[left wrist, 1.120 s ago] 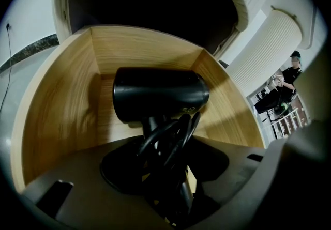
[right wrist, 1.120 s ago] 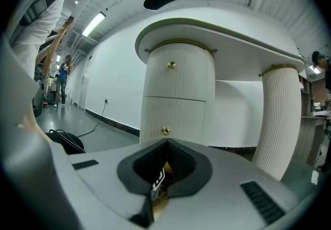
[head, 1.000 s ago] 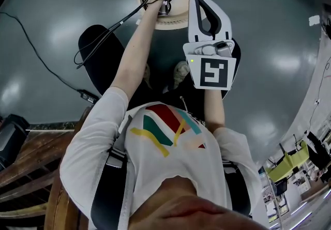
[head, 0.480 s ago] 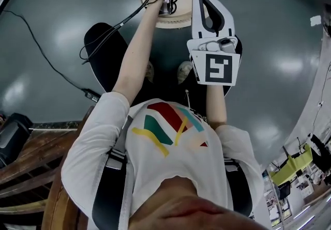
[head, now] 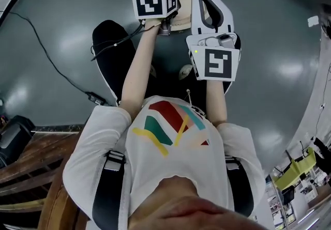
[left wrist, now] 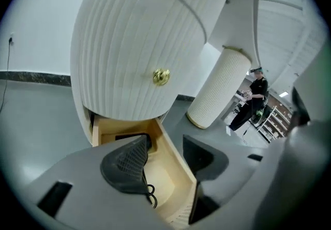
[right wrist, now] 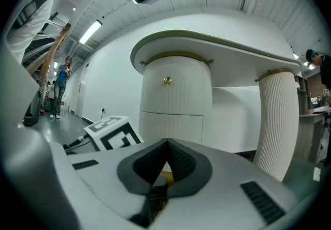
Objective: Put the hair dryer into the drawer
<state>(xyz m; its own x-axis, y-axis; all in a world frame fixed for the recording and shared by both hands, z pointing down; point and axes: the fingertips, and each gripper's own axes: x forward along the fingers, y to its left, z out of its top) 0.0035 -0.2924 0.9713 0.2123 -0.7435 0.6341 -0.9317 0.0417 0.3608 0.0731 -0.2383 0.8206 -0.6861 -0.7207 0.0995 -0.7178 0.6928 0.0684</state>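
Left gripper (left wrist: pixel 165 167) hangs wide above the open drawer (left wrist: pixel 173 159), jaws just narrowing, empty, half-hiding the hair dryer (left wrist: pixel 125 138) at the drawer's back. Right gripper (right wrist: pixel 165 167) is closed. Ribbed pillar (left wrist: pixel 217 89) stands right of the drawer.

Dark grey glossy floor (head: pixel 62 32), streaked with lamp glare. Standing on it, a white ribbed cabinet (left wrist: pixel 139 43) with a pale wooden drawer (left wrist: pixel 175 164) pulled open at its foot, and near it a white ribbed column (left wrist: pixel 220 87). On the drawer's bottom, a loop of black cord (left wrist: pixel 150 195); at its back end, a dark shape, too hidden to tell. Toward the head view's left, a thin black cable (head: pixel 51 60) trailing to a small black block (head: pixel 95 98); further left, a black case (head: pixel 13 138) beside wooden furniture (head: pixel 31 167).
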